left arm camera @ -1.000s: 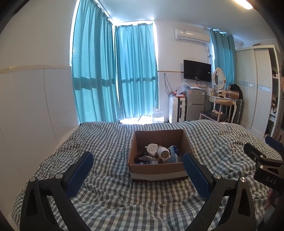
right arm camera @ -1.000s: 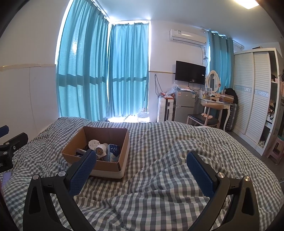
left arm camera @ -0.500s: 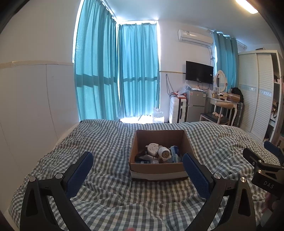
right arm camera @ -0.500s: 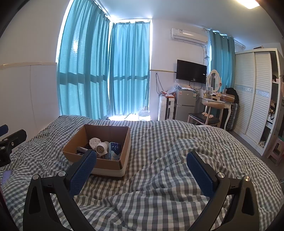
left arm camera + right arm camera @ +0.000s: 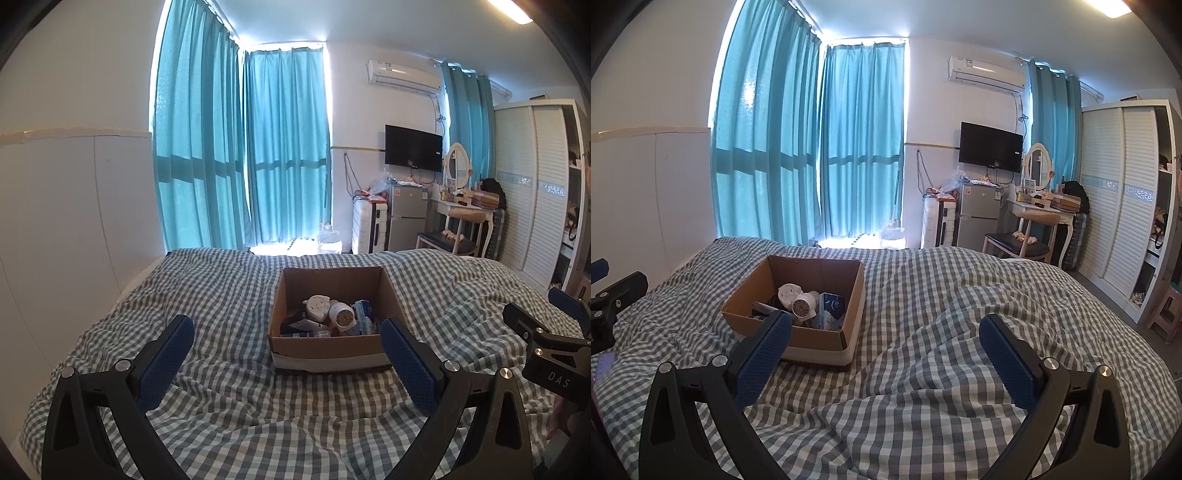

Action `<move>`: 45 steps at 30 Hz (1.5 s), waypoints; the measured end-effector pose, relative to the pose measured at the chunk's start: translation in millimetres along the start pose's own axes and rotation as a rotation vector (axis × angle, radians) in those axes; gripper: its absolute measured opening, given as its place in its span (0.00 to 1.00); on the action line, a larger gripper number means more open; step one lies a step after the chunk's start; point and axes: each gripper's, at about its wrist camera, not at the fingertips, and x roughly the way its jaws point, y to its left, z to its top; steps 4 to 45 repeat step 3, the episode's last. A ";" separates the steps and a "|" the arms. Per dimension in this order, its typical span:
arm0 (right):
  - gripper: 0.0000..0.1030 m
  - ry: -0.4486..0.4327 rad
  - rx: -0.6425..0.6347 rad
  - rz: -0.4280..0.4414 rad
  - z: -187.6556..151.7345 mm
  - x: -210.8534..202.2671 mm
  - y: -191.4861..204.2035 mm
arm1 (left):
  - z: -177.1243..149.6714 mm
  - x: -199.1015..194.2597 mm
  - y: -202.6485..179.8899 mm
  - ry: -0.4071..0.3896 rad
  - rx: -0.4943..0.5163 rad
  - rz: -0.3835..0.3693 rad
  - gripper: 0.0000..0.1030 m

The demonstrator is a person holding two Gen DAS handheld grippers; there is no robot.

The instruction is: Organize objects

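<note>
An open cardboard box (image 5: 325,349) sits on the checked bedspread (image 5: 221,295), ahead of my left gripper (image 5: 286,345). In it lie a white round item (image 5: 318,306), a white bottle (image 5: 341,314), a blue tissue pack (image 5: 364,317) and dark small items. The left gripper is open and empty, held above the bed just short of the box. In the right wrist view the box (image 5: 820,338) is at the left. My right gripper (image 5: 886,343) is open and empty over the bedspread (image 5: 960,295), to the right of the box.
A white wall panel (image 5: 66,221) borders the bed on the left. Teal curtains (image 5: 258,155) hang beyond the bed's far end. A small fridge (image 5: 979,218), a dressing table with a stool (image 5: 1034,229) and a white wardrobe (image 5: 1119,192) stand at the right.
Both views have tilted up slightly, so the box sits a little lower in frame. Both grippers stay open and empty. Nothing in the box has moved.
</note>
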 end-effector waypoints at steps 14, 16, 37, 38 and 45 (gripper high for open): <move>0.99 -0.002 -0.002 0.002 -0.1 -0.1 0.1 | -0.6 -1.1 0.3 -0.006 0.001 0.000 1.00; 0.99 -0.002 -0.002 0.002 -0.1 -0.1 0.1 | -0.6 -1.1 0.3 -0.006 0.001 0.000 1.00; 0.99 -0.002 -0.002 0.002 -0.1 -0.1 0.1 | -0.6 -1.1 0.3 -0.006 0.001 0.000 1.00; 0.99 -0.002 -0.002 0.002 -0.1 -0.1 0.1 | -0.6 -1.1 0.3 -0.006 0.001 0.000 1.00; 0.99 -0.002 -0.002 0.002 -0.1 -0.1 0.1 | -0.6 -1.1 0.3 -0.006 0.001 0.000 1.00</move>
